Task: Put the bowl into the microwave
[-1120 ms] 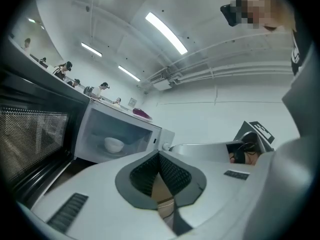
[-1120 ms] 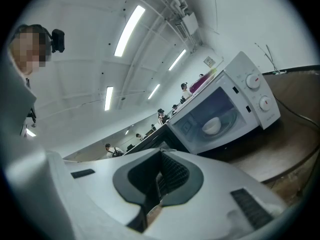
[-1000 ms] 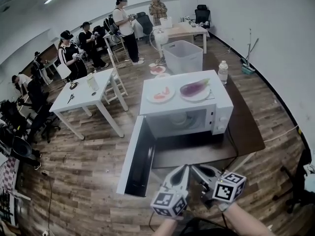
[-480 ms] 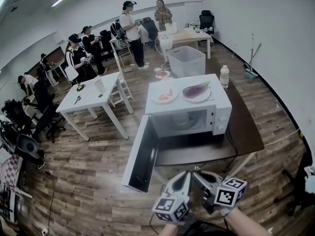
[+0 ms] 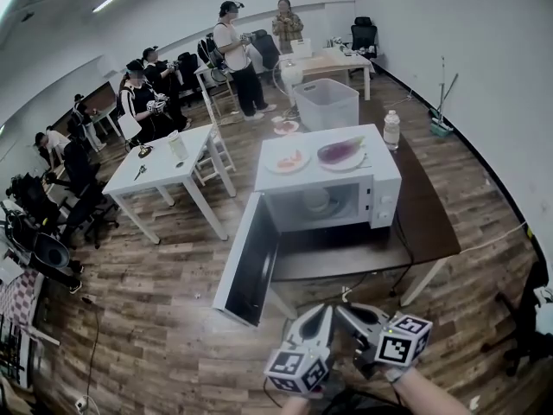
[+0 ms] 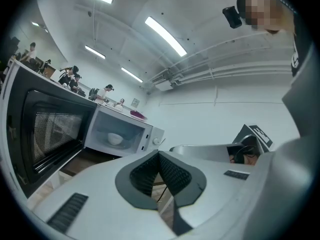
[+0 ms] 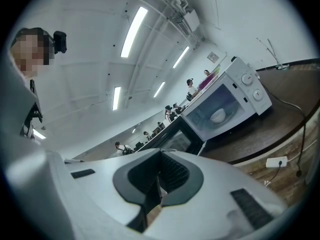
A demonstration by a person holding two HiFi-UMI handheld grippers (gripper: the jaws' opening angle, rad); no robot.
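The white bowl (image 5: 315, 200) sits inside the white microwave (image 5: 384, 199), whose door (image 5: 251, 266) hangs wide open to the left. The bowl also shows in the left gripper view (image 6: 115, 138) and the right gripper view (image 7: 218, 116). Both grippers are at the bottom of the head view, side by side, well short of the brown table (image 5: 432, 232) and pointing toward the microwave. My left gripper (image 5: 318, 316) (image 6: 159, 156) is shut with nothing in it. My right gripper (image 5: 350, 314) (image 7: 160, 159) is also shut and empty.
On top of the microwave lie a plate with an eggplant (image 5: 341, 151) and a plate of red food (image 5: 288, 161). A water bottle (image 5: 391, 130) stands behind it. A white bin (image 5: 327, 102), a white table (image 5: 164, 167) and several people are further back. A power strip (image 7: 276, 161) lies on the floor.
Both grippers and the head camera have drawn back from the microwave, so it stands farther off. Both grippers stay shut and empty. The bowl has not moved.
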